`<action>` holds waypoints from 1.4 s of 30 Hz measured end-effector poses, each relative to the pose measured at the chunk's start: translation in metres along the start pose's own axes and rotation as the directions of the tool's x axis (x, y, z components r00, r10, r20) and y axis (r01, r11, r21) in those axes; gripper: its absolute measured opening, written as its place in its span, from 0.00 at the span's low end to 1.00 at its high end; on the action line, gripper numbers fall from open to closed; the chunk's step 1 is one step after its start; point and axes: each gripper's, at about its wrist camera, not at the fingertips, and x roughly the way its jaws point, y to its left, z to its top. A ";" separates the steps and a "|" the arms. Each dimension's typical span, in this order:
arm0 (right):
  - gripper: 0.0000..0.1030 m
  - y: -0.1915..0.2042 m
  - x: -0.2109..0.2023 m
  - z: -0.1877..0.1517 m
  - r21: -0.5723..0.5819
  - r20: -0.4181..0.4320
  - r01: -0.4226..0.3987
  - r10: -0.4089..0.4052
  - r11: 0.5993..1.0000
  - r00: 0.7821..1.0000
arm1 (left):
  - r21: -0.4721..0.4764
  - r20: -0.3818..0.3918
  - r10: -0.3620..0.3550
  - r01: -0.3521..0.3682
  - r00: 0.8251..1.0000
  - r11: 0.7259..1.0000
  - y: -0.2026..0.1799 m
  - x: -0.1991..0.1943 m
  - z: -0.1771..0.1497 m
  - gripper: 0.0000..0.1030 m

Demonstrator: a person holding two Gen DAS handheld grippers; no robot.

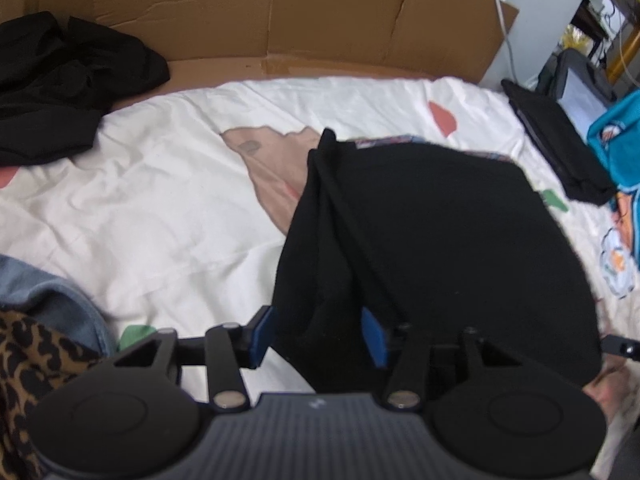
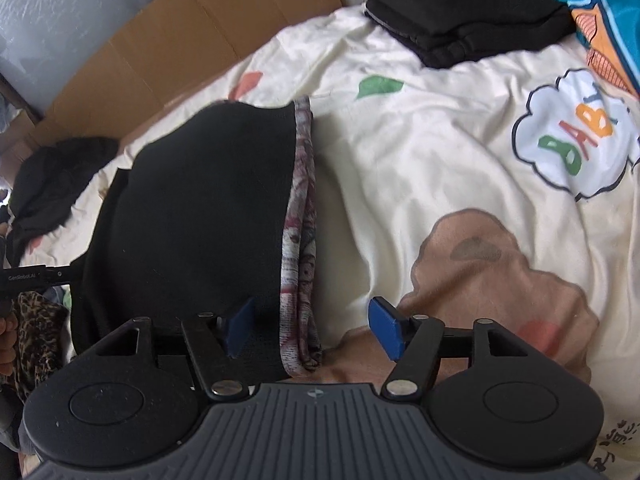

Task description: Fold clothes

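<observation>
You're mid-fold on the black garment [image 1: 440, 248], which lies on the cream bedspread [image 1: 160, 200] with its patterned lining [image 2: 302, 240] peeking along one edge. Your left gripper [image 1: 318, 334] has its jaws spread around a bunched fold at the near edge, not yet pinching. Your right gripper [image 2: 314, 330] is spread too, straddling the lining edge. Next, I'd judge, you close both and carry the edge over. There's open bedspread on either side; the folded black pile [image 2: 468, 8] and the cardboard [image 1: 280, 16] sit well apart.
</observation>
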 end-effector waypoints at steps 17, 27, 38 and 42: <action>0.16 0.002 0.011 0.000 -0.022 -0.028 -0.048 0.047 0.999 0.998 | -0.053 0.076 -0.044 0.048 0.996 0.997 0.033 -0.031 -0.015 0.02; 0.44 -0.004 0.004 0.010 0.034 0.024 -0.073 0.072 0.997 0.997 | -0.123 0.023 -0.040 0.043 0.999 0.991 0.053 -0.013 -0.025 0.04; 0.47 -0.019 0.022 0.043 0.111 0.110 -0.118 0.106 0.987 0.988 | -0.042 0.079 -0.047 0.051 0.996 0.998 0.041 -0.007 0.007 0.28; 0.47 -0.022 0.036 0.056 0.122 0.125 -0.130 0.115 0.984 0.986 | 0.000 0.078 -0.047 0.047 0.996 0.999 0.028 0.009 0.017 0.29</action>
